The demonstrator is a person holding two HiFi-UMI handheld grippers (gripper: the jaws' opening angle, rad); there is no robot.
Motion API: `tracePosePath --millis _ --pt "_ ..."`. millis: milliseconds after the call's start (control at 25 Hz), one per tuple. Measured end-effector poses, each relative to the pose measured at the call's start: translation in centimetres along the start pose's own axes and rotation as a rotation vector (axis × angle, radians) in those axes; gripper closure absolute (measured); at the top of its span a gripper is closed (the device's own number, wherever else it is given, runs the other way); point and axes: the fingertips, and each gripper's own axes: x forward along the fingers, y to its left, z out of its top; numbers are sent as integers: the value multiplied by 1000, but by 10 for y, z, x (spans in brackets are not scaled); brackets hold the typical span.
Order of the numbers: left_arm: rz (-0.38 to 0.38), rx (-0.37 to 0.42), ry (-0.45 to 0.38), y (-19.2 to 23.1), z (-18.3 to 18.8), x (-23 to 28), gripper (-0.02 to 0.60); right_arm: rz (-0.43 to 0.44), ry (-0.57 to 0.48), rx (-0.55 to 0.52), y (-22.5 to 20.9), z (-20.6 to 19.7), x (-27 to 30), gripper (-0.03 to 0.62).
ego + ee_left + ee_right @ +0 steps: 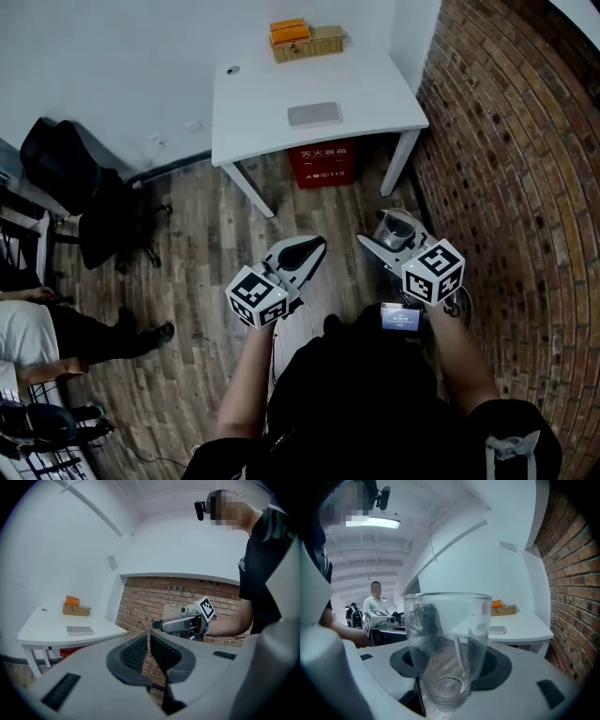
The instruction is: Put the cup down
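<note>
A clear glass cup (446, 648) stands upright between the jaws of my right gripper (449, 660), which is shut on it. In the head view the cup (397, 230) is held in the air over the wooden floor, in front of the white table (375, 94). My left gripper (305, 255) hangs to the left of it at about the same height. Its jaws are shut with nothing between them, seen close up in the left gripper view (149, 651). That view also shows the right gripper (185, 623) with the cup, against the brick wall.
On the white table lie a grey pad (314, 113) and a wicker basket (314, 42) with an orange box (289, 31). A red box (323, 161) stands under it. A brick wall (506, 159) runs along the right. A black chair (84, 197) and a seated person's legs (84, 333) are at left.
</note>
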Motion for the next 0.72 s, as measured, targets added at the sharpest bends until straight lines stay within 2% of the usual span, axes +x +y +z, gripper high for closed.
tracePosePath --millis 320,720 --pt "13 -3 9 71 10 29 571 4 -16 14 -52 18 57 321" --pt "65 -6 33 195 41 95 571 82 -17 31 -150 63 159 321"
